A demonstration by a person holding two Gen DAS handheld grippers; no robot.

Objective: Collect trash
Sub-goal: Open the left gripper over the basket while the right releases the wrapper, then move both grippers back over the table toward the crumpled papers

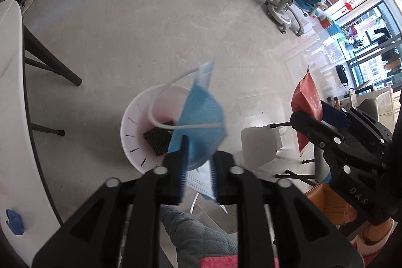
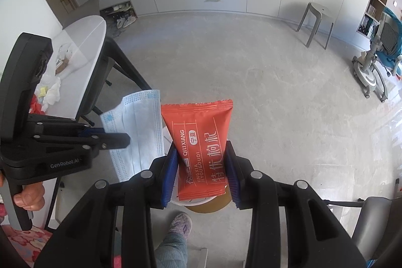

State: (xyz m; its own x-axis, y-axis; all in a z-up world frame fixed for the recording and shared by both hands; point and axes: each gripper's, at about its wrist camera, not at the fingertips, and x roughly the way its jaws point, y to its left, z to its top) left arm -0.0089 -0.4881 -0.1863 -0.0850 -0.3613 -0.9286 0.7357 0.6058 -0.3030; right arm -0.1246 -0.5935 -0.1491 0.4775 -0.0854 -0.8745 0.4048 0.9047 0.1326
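The grey tiled floor point(image 2: 251, 67) filled both views, with a white surface point(image 1: 15, 117) at the left carrying crumpled tissues point(image 2: 51, 92). Below the grippers stood a white waste bin point(image 1: 133, 122) with a dark item at its bottom. Over the bin hung a blue face mask point(image 1: 201, 117), motion-blurred, between the jaws of the left gripper point(image 1: 198, 165); those jaws stood partly spread, the blue pads apparently not pressing the mask. The right gripper point(image 2: 201, 167) held its jaws pinched on the sides of an upright red-orange snack packet point(image 2: 201, 142), just beside the mask and above the bin.
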